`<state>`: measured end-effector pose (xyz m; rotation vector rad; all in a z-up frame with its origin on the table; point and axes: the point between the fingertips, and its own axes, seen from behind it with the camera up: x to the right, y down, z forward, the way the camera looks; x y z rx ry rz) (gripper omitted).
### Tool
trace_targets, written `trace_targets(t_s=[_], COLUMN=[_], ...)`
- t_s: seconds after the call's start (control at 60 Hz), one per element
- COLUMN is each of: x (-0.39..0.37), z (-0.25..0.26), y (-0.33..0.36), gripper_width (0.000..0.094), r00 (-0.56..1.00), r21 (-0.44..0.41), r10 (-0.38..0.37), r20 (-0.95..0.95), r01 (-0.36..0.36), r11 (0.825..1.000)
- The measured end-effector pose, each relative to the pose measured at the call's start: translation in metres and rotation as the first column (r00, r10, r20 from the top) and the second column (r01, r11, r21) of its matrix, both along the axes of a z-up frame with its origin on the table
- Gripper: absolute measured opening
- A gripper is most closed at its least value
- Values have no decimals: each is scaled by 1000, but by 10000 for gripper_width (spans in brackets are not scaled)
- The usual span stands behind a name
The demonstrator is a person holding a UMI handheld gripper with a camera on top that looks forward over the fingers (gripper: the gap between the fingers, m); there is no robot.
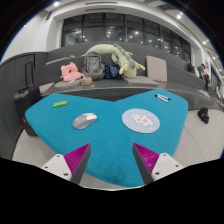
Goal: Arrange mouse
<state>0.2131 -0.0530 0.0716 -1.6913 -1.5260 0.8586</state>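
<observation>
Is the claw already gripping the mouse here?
No. The mouse lies on the teal table beyond the claw, whose fingers stand apart with nothing between them.

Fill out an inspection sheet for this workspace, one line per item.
Surface: teal desk mat on a table, mostly bare.
Job's things: grey mouse on the mat, ahead of the left finger; round mouse pad to its right.
Clutter: green marker and a small white item near the mat's far edge.
Grippers: gripper open, holding nothing, short of the mouse.
Cables: nothing seen.
Surroundings: pink plush toy, green plush toy, office windows beyond.
</observation>
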Motion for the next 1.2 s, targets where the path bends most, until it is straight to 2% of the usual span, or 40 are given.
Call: trace_targets(t_s=[0.217, 0.333, 0.433, 0.933, 1.2], x=[-46, -67, -91, -222, -269], z=[-18, -30, -34, -81, -87], y=[-83, -126, -150, -133, -135], gripper_width=[866, 862, 852, 865, 858], r00=[1000, 999, 998, 998, 997], r21=[0, -27, -4, 19, -15], r10=[22, 44, 56, -40, -22], r20=[-20, -20, -27, 46, 76], r01=[-22, -44, -56, 39, 23], r11=[1000, 999, 998, 999, 1000])
